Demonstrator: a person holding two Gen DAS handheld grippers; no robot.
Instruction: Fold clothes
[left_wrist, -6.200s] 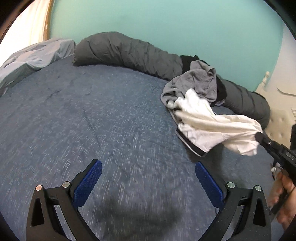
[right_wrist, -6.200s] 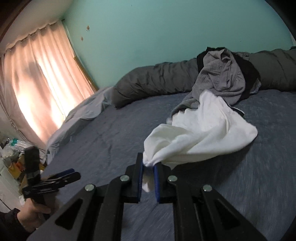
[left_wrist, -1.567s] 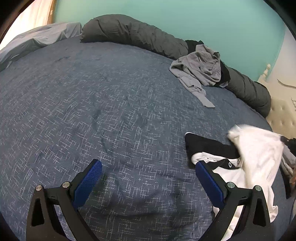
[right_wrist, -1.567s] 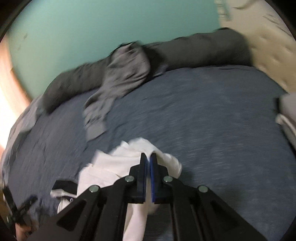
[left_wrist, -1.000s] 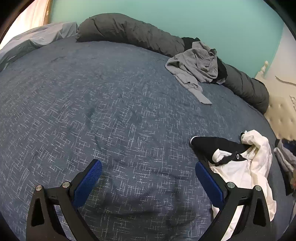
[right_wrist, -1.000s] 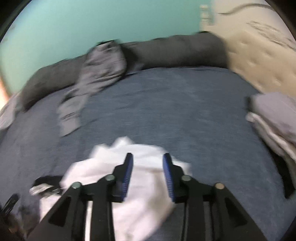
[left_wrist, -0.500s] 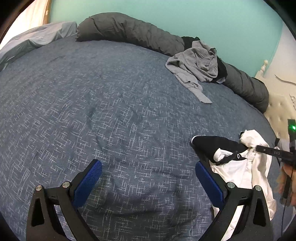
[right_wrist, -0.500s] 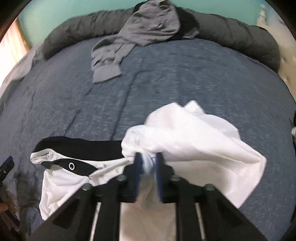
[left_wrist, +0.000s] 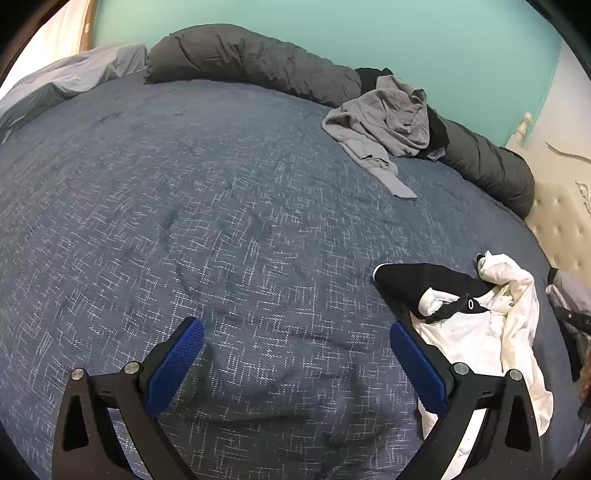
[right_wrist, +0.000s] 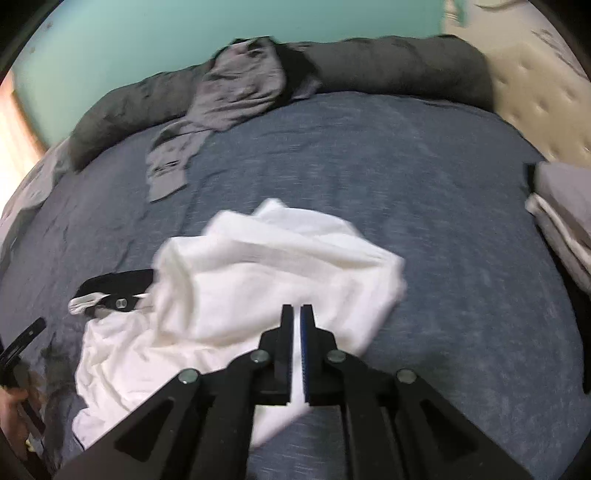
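A white shirt with black sleeve and collar trim (left_wrist: 491, 332) lies crumpled on the blue bed cover (left_wrist: 221, 221) at the right of the left wrist view. In the right wrist view the white shirt (right_wrist: 266, 288) fills the middle. My right gripper (right_wrist: 296, 314) is shut on a fold of its white cloth and holds that fold up. My left gripper (left_wrist: 295, 343) is wide open and empty above bare cover, its right finger beside the shirt's edge.
A grey garment (left_wrist: 384, 122) lies heaped against a dark grey rolled duvet (left_wrist: 258, 66) at the far edge. A folded stack of clothes (right_wrist: 565, 210) sits at the right by a cream tufted headboard (right_wrist: 535, 85). A turquoise wall stands behind.
My right gripper has shut on the white shirt again after opening a second ago, and has pulled back and lifted a fold. My left gripper has stayed put and open.
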